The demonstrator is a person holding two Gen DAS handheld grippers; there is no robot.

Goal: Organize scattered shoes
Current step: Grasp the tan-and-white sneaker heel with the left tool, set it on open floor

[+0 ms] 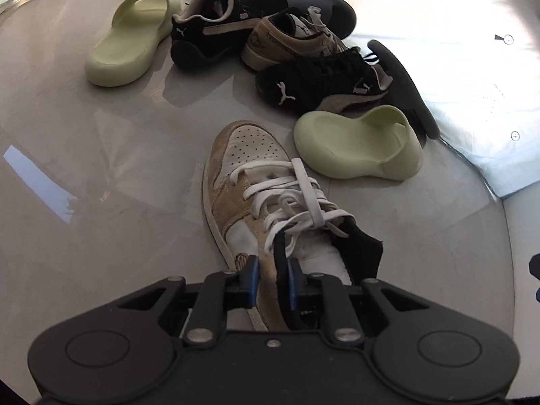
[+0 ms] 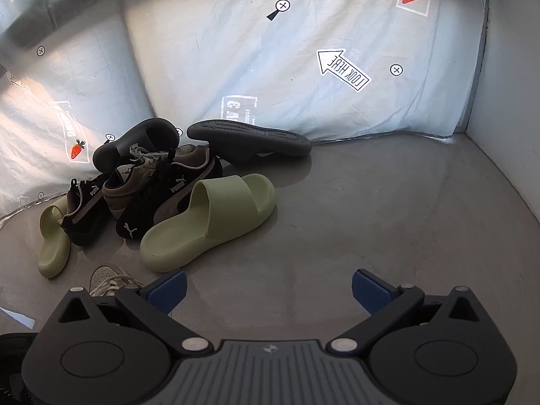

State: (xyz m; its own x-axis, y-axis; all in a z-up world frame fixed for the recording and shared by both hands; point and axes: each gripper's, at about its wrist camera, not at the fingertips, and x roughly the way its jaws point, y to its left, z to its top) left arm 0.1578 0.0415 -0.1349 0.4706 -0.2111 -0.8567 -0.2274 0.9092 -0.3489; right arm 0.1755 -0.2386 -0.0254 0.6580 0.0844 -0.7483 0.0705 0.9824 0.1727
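fingers [image 1: 252, 278] pinch tan sneaker [image 1: 249, 182] collar — right gripper [image 2: 268, 292] sees toe only.

Glossy grey floor [image 2: 371, 202], printed white sheet [image 2: 219, 60]

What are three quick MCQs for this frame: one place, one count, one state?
1. The sole-up dark slide lies: A) by the printed sheet B) on a shelf C) inside a box.
2. Pale green slides in view: A) one B) two C) four.
3. The left gripper is: A) open, empty B) shut on the tan sneaker C) shut on a green slide.
Key: A, it lies at the sheet's foot; B, two show in both views; B, its fingers pinch the sneaker's collar.
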